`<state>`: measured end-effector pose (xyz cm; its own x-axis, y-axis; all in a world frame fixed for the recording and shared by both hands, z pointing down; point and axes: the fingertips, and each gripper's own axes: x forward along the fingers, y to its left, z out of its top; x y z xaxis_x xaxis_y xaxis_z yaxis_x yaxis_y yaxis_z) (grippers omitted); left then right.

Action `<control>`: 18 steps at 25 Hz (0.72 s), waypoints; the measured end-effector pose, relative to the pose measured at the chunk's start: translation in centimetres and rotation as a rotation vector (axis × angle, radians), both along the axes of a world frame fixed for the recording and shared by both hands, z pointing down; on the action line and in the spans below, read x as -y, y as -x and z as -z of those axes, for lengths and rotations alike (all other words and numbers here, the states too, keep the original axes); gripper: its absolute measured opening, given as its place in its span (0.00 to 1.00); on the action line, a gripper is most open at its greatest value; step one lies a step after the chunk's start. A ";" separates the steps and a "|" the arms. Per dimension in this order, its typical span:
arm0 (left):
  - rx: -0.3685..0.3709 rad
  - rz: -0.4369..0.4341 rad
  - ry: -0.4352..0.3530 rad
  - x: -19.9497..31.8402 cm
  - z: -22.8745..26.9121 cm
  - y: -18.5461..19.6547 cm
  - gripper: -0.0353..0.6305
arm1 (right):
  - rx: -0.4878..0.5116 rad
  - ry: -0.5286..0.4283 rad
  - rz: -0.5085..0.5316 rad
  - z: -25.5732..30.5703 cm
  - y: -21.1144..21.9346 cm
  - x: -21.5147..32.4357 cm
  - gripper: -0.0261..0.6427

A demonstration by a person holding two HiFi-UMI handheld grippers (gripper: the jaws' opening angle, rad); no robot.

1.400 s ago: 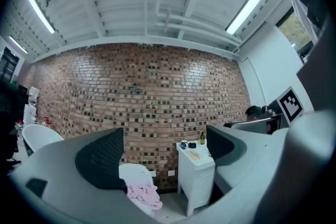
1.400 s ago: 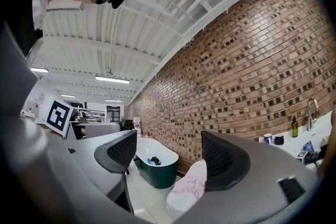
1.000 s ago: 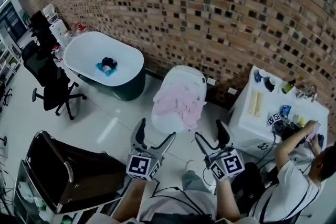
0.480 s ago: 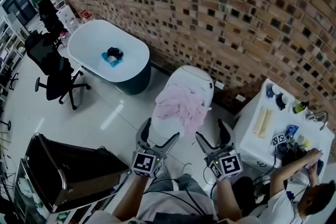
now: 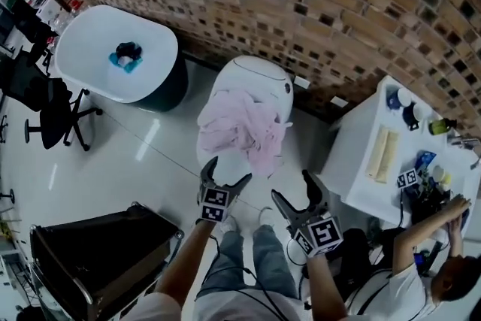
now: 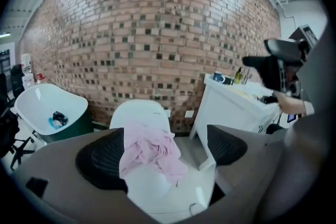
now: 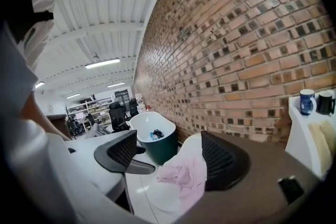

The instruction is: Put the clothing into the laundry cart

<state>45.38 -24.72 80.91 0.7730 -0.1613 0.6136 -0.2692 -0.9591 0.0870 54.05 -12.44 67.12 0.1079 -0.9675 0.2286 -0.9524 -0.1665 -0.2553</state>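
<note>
**Closing in on the pink clothing (image 5: 242,128)**

The left gripper (image 5: 228,175) was well short of the clothing and has reached forward on a stretched arm. Its tips now sit just below the clothing's hanging edge, jaws opening, nothing between them. The right gripper (image 5: 294,190) has also drawn nearer, to the clothing's lower right.

No lettering, label, brand or number can be read in any view.

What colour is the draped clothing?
The clothing is pale pink; head view shows it best.
</note>
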 end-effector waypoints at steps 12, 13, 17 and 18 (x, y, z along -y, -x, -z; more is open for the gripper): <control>0.399 -0.030 0.061 9.0 -30.0 -11.3 0.96 | -0.041 0.059 0.012 -11.8 -5.7 3.5 0.64; 0.423 -0.021 0.080 9.3 -31.5 -12.0 0.96 | -0.021 0.053 0.009 -11.8 -5.6 3.5 0.64; 0.497 0.054 0.155 9.9 -36.0 -13.1 0.96 | 0.019 0.076 -0.023 -12.8 -5.5 2.0 0.64; 0.496 0.071 0.139 10.0 -36.6 -13.3 0.96 | 0.013 0.086 -0.032 -13.1 -5.6 1.4 0.64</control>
